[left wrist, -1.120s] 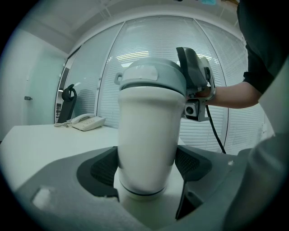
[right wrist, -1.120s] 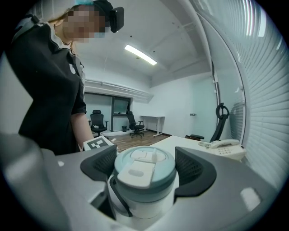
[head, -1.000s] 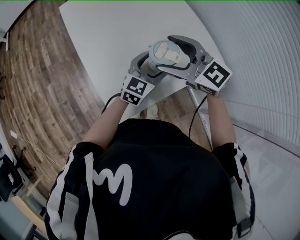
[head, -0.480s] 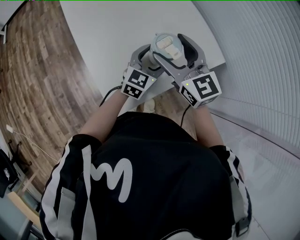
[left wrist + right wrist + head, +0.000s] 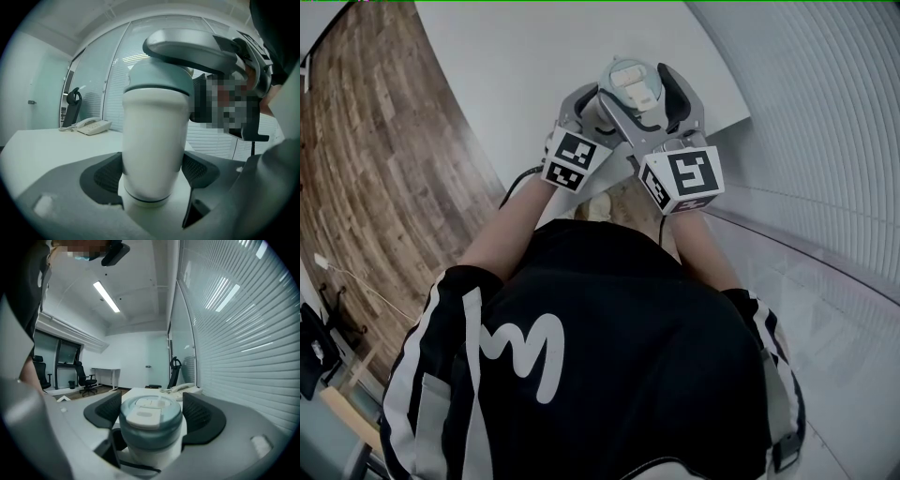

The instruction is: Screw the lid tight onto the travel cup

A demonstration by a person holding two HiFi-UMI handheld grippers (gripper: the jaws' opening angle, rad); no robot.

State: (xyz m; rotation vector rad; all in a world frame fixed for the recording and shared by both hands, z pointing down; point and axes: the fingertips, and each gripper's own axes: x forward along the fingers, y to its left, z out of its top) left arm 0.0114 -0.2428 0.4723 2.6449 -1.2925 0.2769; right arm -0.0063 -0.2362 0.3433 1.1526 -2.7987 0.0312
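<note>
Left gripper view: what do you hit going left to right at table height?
Black office chair → white desk telephone → white plastic travel cup, topped by its grey-blue lid.

The right gripper [image 5: 642,94] has swung round the pale blue-grey round plastic lid [image 5: 628,80] clamped between its fingers, carrying its marker cube [image 5: 680,178] from the fingers' right to behind them.

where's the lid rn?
Head view, top centre: the lid sits on top of the cup, clamped between the right gripper's jaws. The left gripper grips the cup body just below it.
</note>
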